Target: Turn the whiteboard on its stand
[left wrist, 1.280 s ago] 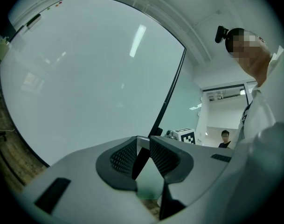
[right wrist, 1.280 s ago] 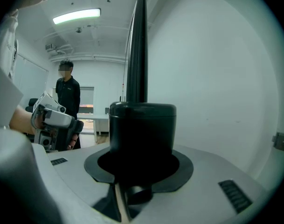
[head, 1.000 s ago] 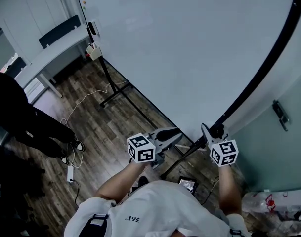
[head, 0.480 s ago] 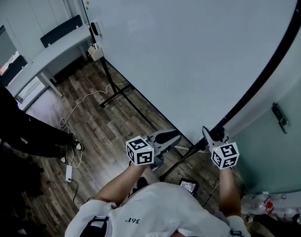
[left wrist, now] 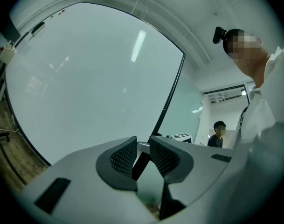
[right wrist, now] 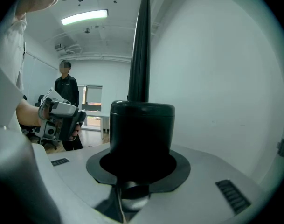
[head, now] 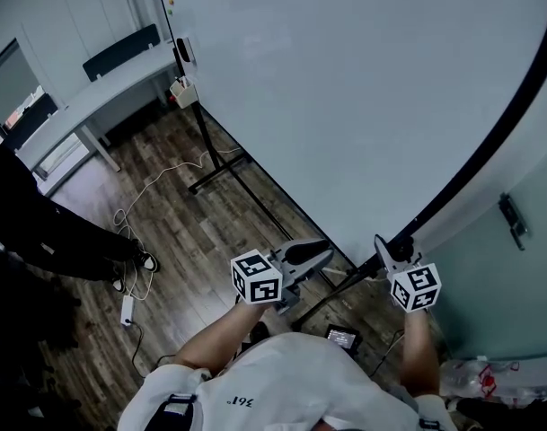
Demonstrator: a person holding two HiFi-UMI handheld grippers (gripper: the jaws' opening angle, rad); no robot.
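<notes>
Looking at your right gripper, its jaws have just been closing and the black knob at the side of the whiteboard sits right between them. The pads seem to be on it, though it's black on black so I wouldn't swear the pinch is firm. Your left gripper has its jaws only a sliver apart with nothing in them, and it hangs near the board's bottom edge.

What I'd worry about: that knob looks round and smooth, so a half-set pinch could skid off it when you twist. And if it's the pivot lock, the big panel may swing by itself once it lets go, with the bottom edge coming straight at the left gripper and your legs. I'd get the left one braced on the board before you loosen much.

Room-wise, it's tight on the outer side of the right gripper. The black frame edge runs up just ahead of it, and the glass wall is near. The stand leg crosses the floor below and between both tools, next to a small device, so mind your feet. Off to the left of the left gripper there's open wood floor, with a loose cable, a desk and a bystander well apart from you.
</notes>
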